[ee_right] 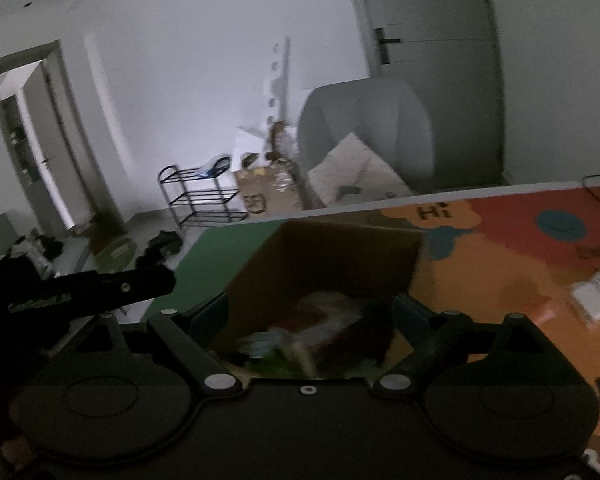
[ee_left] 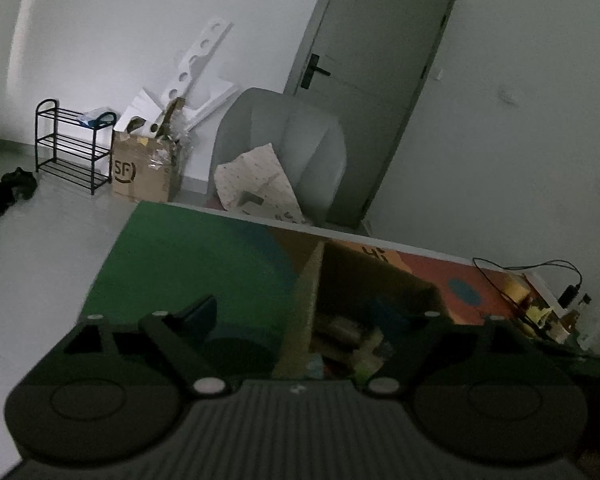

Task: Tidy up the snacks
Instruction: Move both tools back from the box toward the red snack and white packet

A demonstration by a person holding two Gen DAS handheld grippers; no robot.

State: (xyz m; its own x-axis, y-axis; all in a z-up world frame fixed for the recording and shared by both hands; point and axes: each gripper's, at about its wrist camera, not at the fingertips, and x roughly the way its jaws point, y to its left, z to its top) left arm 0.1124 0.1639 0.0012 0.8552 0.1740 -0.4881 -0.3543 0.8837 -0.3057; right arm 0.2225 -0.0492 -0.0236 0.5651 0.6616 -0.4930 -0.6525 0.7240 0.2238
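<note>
Item one: an open cardboard box (ee_right: 324, 264) on the tabletop (ee_right: 500, 280), which is covered by a mat of green, orange and red patches bearing the word "Hi". We see the box straight ahead of both grippers, its flaps up. Inside lie the snacks (ee_right: 300, 336), a blurred heap of coloured packets; we cannot tell the individual packets apart.

Item two: the left gripper (ee_left: 320, 312), fingers spread wide, nothing pressed between them. The near wall of the box stands between its fingers.

Item three: the right gripper (ee_right: 308, 312), fingers likewise spread wide, gripping nothing, hanging just over the box opening. In its view we find the left gripper again as a dark bar at the left edge.

Item four: a small white packet (ee_right: 596, 296) lying on the orange patch, well apart from the box.

Background: grey armchair (ee_left: 284, 148), grey door (ee_left: 376, 80), black shoe rack (ee_left: 72, 144).
</note>
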